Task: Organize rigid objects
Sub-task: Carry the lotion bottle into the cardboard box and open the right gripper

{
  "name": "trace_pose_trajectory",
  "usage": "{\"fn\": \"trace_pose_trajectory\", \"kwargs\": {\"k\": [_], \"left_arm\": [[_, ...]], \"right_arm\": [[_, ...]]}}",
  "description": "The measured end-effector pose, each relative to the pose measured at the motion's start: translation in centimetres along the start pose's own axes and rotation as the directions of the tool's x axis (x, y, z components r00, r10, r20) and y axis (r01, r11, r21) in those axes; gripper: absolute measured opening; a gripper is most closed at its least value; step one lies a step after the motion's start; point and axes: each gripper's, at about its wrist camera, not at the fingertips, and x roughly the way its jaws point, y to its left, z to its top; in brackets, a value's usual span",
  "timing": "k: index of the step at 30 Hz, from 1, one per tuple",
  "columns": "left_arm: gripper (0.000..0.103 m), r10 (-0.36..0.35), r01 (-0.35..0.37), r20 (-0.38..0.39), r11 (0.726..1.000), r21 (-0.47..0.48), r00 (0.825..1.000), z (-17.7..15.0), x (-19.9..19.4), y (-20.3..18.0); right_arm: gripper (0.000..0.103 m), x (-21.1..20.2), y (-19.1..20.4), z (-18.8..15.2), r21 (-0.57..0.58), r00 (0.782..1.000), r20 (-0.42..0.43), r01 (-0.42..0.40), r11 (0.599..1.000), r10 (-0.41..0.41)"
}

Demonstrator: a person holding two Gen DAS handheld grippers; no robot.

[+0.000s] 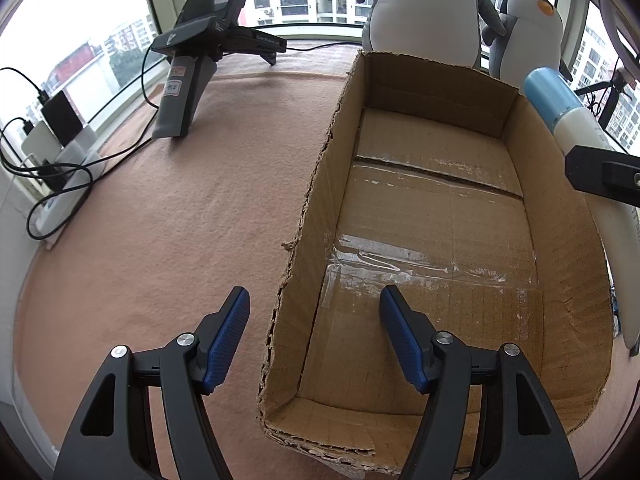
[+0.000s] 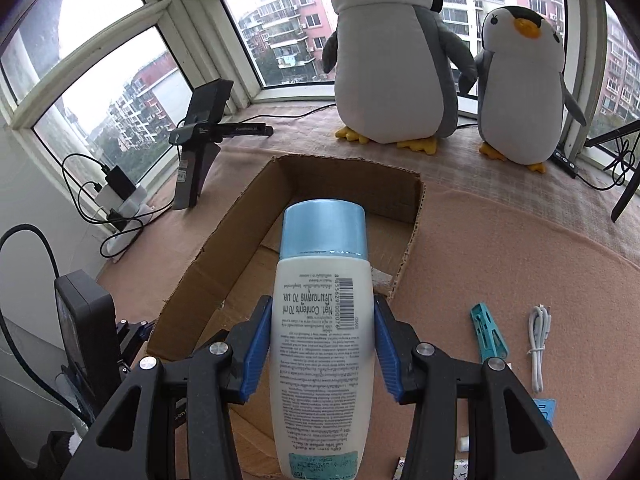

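A shallow open cardboard box [image 1: 440, 208] lies on the pink cloth; its inside is bare. My left gripper [image 1: 315, 300] is open and empty, its fingers straddling the box's left wall near the front. My right gripper [image 2: 322, 308] is shut on a white bottle with a light blue cap [image 2: 322, 300], held above the box [image 2: 224, 264] near its right wall. The same bottle [image 1: 560, 100] shows at the right edge of the left wrist view, with the right gripper [image 1: 600, 176] under it.
Two plush penguins [image 2: 392, 60] [image 2: 520, 92] stand at the window behind the box. A black gripper stand [image 1: 192, 80] and chargers with cables [image 1: 60, 152] sit at the left. A teal clip [image 2: 490, 332] and a white cable [image 2: 538, 344] lie on the cloth to the right.
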Motion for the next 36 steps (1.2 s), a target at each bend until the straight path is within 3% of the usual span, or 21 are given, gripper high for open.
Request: {"fn": "trace_pose_trajectory", "kwargs": {"k": [12, 17, 19, 20, 36], "left_arm": [[0.068, -0.001, 0.001, 0.002, 1.000, 0.000, 1.000, 0.0, 0.0, 0.1], [0.068, -0.003, 0.003, 0.002, 1.000, 0.000, 1.000, 0.0, -0.1, 0.1], [0.068, -0.001, 0.001, 0.002, 1.000, 0.001, 1.000, 0.1, -0.1, 0.1], [0.068, -0.002, 0.002, 0.001, 1.000, 0.001, 1.000, 0.1, -0.1, 0.1], [0.068, 0.000, 0.000, 0.003, 1.000, 0.006, 1.000, 0.1, -0.1, 0.2]], "right_arm": [[0.044, 4.0, 2.7, -0.7, -0.018, 0.998, -0.061, 0.008, 1.000, -0.010], [0.047, 4.0, 2.6, -0.7, -0.017, 0.998, -0.057, 0.008, 1.000, -0.009], [0.063, 3.7, 2.5, -0.6, -0.012, 0.999, -0.046, -0.002, 1.000, 0.001], [0.064, 3.5, 2.5, -0.6, -0.008, 0.999, -0.037, -0.001, 1.000, 0.001], [0.065, 1.1, 1.0, -0.5, 0.015, 1.000, 0.012, 0.009, 1.000, -0.009]]}}
